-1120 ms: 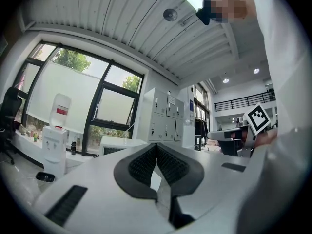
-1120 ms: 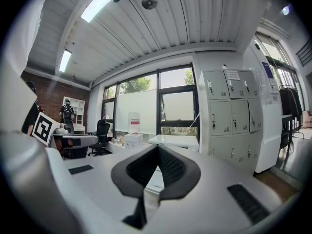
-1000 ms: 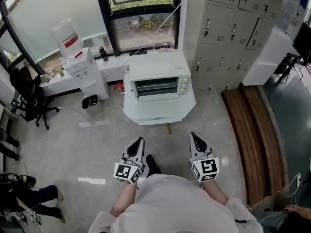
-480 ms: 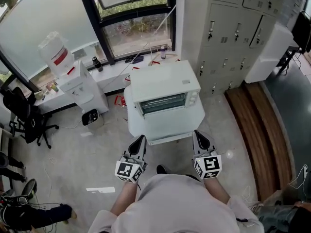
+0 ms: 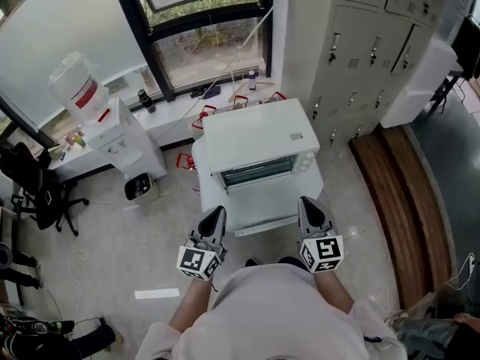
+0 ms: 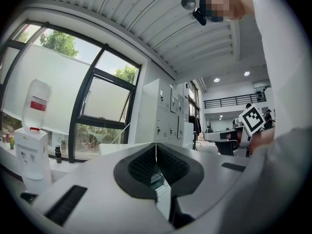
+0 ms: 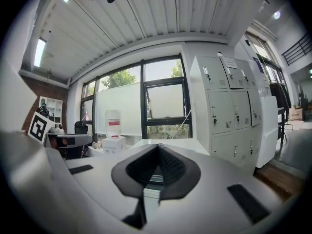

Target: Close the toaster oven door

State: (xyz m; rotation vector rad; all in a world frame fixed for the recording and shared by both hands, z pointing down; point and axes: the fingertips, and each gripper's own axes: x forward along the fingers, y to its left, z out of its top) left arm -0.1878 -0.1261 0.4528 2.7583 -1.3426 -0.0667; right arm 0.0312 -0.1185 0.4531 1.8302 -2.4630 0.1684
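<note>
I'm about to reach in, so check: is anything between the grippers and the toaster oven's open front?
Nothing visible. The left gripper and right gripper, both shut and empty, are at the near edge of the white stand. Only bare stand top lies between them and the toaster oven.

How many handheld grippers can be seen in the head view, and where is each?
2. The left gripper is in front of the toaster oven, toward its left side. The right gripper is in front, toward its right side. No others seem hidden.
</note>
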